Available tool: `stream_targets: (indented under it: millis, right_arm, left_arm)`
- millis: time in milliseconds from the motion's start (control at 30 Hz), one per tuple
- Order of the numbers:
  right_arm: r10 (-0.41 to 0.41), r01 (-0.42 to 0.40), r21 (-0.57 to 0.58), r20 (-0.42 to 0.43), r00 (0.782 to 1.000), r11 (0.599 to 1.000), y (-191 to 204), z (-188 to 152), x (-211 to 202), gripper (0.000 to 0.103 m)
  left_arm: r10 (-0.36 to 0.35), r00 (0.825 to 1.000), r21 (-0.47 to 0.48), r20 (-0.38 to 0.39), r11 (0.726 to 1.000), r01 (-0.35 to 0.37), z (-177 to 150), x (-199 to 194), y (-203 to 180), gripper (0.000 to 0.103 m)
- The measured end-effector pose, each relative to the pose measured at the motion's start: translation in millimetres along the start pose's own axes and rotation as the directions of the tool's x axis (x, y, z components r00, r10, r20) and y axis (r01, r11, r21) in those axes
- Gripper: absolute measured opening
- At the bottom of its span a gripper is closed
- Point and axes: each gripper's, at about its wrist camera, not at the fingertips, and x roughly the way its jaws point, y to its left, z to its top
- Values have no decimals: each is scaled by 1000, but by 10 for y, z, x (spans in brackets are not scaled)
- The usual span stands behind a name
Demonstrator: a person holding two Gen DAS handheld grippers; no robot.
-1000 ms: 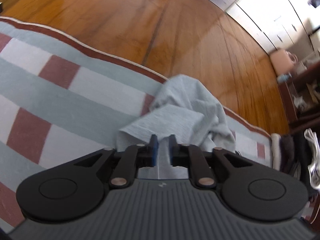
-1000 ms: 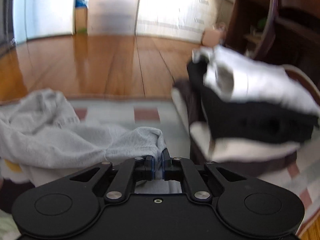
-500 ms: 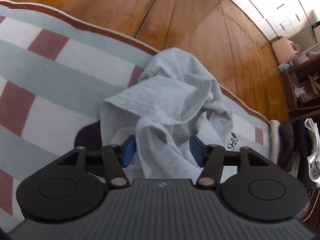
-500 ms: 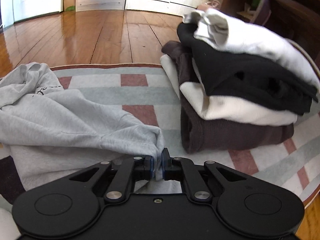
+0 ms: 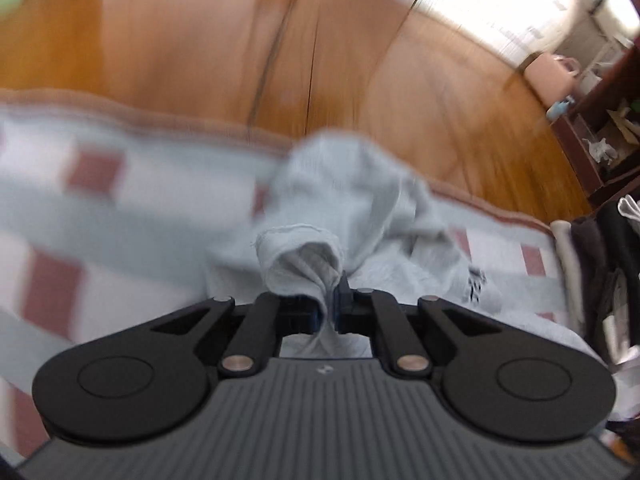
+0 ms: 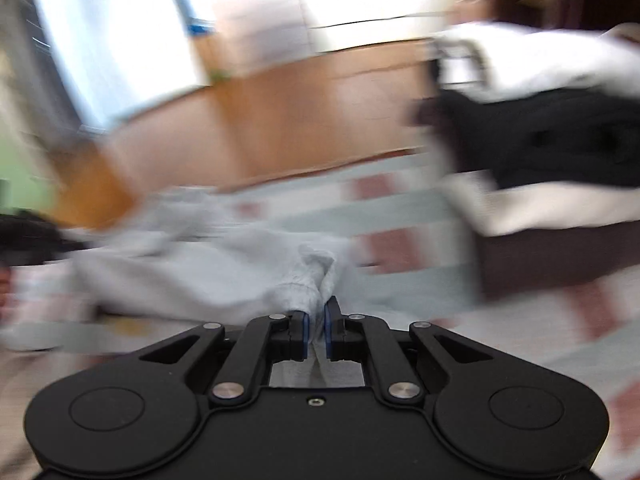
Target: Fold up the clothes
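Left gripper (image 5: 329, 307): jaws closed tight on a bunched fold of the grey sweatshirt (image 5: 360, 208); the cloth is pinched between the blue pads and puffs out just ahead of them.
Right gripper (image 6: 316, 330): jaws almost together, clamped on another gathered bit of the same sweatshirt, which sticks up in a small crumpled tuft past the fingertips.
Sweatshirt: crumpled and unfolded on the striped rug (image 5: 104, 216), close to the rug's far edge; dark lettering shows on the part to the right in the left wrist view.
Rug: pale grey, white and dull red blocks, lying on a wooden floor (image 5: 192, 52).
Folded pile (image 6: 560, 152): white, black, cream and dark brown clothes stacked on the rug, to the right of the sweatshirt and apart from it.
Picture quality: both views are blurred.
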Motion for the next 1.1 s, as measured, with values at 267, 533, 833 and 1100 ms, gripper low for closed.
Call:
stream_targets:
  millis: [267, 533, 833, 1100]
  right_arm:
    - [-70, 55, -146, -99, 993, 988, 217, 796, 552, 7]
    - [-238, 380, -83, 654, 719, 921, 672, 2528, -1248, 6]
    - [177, -160, -77, 409, 895, 984, 1044, 1837, -1144, 6]
    - [202, -206, -34, -97, 975, 978, 1137, 906, 1919, 9]
  left_arm:
    - [-18, 994, 387, -112, 920, 60, 840, 389, -756, 6]
    - [-288, 900, 350, 328, 922, 168, 3199, -824, -1661, 5]
    - [-273, 852, 256, 447, 952, 170, 3411, -1465, -888, 8]
    - [-222, 967, -134, -124, 969, 206, 2069, 432, 218, 58]
